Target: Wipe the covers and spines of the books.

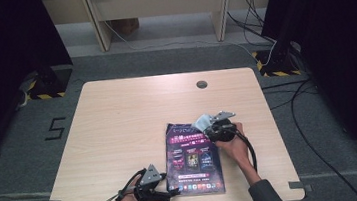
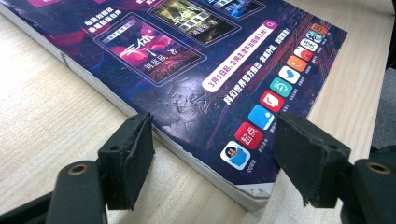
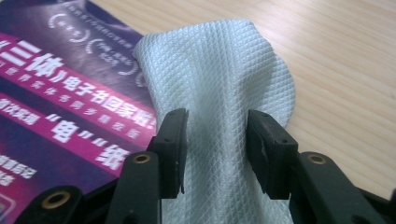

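The cloth [image 3: 219, 93], a pale waffle-textured wipe, lies bunched over the far right corner of the magazine [image 1: 193, 158], part on the cover and part on the tabletop [image 1: 119, 132]. It looks light, soft and limp, likely to fold and trail wherever it is dragged, so the gathered ridge in its middle seems the best place to hold it. The right tool [image 3: 217, 149] is clamped on the cloth at that ridge, which fills the gap between its jaws. The glossy cover looks slick, and the thick magazine could slide under a wiping push. At the near left corner, the left tool [image 2: 212, 154] stands with jaws apart, straddling the corner; whether they press the cover cannot be told.
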Motion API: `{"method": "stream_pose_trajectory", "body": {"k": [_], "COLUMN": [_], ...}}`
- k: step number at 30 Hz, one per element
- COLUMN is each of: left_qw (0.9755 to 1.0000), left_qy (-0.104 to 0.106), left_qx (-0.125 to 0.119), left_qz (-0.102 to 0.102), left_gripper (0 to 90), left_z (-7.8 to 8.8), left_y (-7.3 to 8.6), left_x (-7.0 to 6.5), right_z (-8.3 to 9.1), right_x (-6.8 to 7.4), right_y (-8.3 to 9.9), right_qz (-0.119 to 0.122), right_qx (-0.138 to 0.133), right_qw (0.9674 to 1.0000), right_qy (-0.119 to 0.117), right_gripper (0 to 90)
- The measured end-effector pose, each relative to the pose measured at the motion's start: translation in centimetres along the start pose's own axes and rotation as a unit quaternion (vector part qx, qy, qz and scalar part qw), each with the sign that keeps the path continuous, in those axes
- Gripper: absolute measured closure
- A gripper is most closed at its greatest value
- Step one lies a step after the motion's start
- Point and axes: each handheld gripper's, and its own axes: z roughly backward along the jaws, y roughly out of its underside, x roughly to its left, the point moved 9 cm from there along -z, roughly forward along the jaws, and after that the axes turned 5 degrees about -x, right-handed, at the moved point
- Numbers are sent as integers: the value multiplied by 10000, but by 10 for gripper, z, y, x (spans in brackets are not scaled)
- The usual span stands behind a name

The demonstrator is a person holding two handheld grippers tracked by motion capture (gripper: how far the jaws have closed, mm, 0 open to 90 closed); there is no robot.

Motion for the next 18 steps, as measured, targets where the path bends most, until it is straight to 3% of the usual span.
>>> {"method": "stream_pose_trajectory", "body": {"k": [5,11,14,18], "left_qw": [10000,10000,10000,10000], "left_qy": [4,5,-3,-10], "left_qx": [19,15,0,-6], "left_qz": [-8,-7,-11,-7], "left_gripper": [282,281,281,281], "left_z": [0,0,0,0], "left_y": [0,0,0,0], "left_x": [0,0,0,0], "right_z": [-4,-12,-14,-13], "right_x": [28,70,76,70], "right_y": [-5,-15,-18,-16], "right_qz": [269,516,660,499], "right_qx": [-35,-61,-71,-95], "right_qw": [9990,9950,9941,9947], "right_qy": [-362,-852,-859,-890], "right_gripper": [600,600,598,589]}}
